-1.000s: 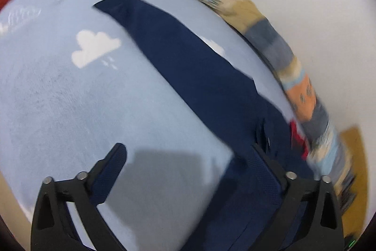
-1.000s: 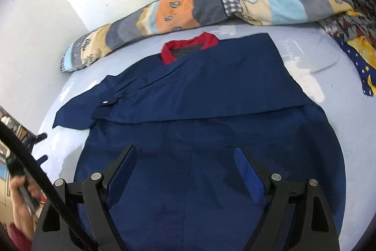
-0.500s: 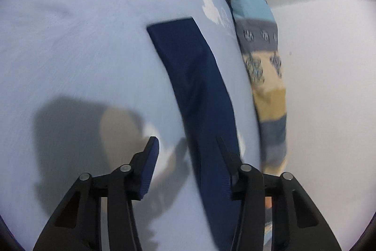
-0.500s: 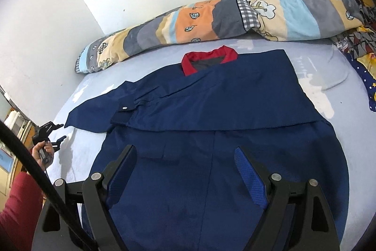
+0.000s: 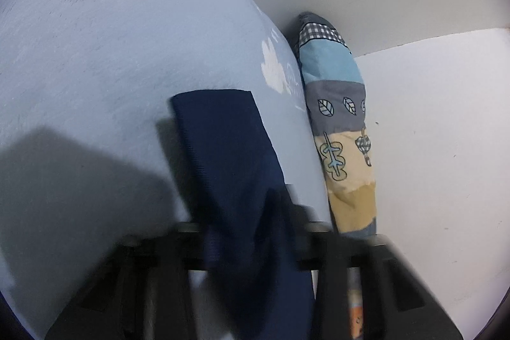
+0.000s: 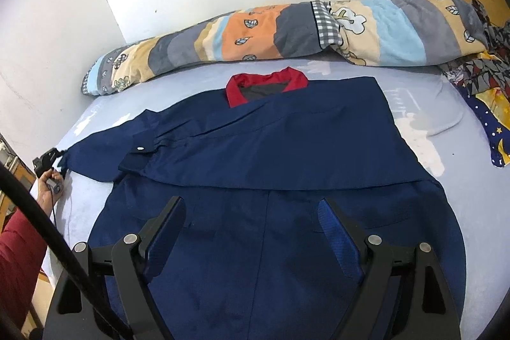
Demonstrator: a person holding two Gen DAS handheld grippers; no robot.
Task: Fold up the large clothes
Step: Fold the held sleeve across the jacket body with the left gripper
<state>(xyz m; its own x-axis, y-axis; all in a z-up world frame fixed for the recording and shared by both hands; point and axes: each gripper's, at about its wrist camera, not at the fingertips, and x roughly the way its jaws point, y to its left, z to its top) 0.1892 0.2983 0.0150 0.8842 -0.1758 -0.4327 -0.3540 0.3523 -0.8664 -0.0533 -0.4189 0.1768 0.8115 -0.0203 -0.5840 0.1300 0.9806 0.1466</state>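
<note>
Navy jacket (image 6: 271,168) lies flat on the light blue bedsheet (image 6: 471,180), red collar (image 6: 266,85) toward the wall, one sleeve already folded across the chest, the other sleeve (image 5: 223,148) stretched out to my left side. My left gripper (image 5: 251,231) is at that sleeve's cuff end; the fabric runs between my fingers, which look closed on it, though the view there is blurred. From the right wrist view the left gripper (image 6: 47,160) shows small at the sleeve tip (image 6: 92,155) near the bed's edge. My right gripper (image 6: 251,231) hangs above the jacket's lower half, jaws wide apart, holding nothing. A rolled patchwork quilt (image 6: 287,31) lies along the wall beyond the collar.
</note>
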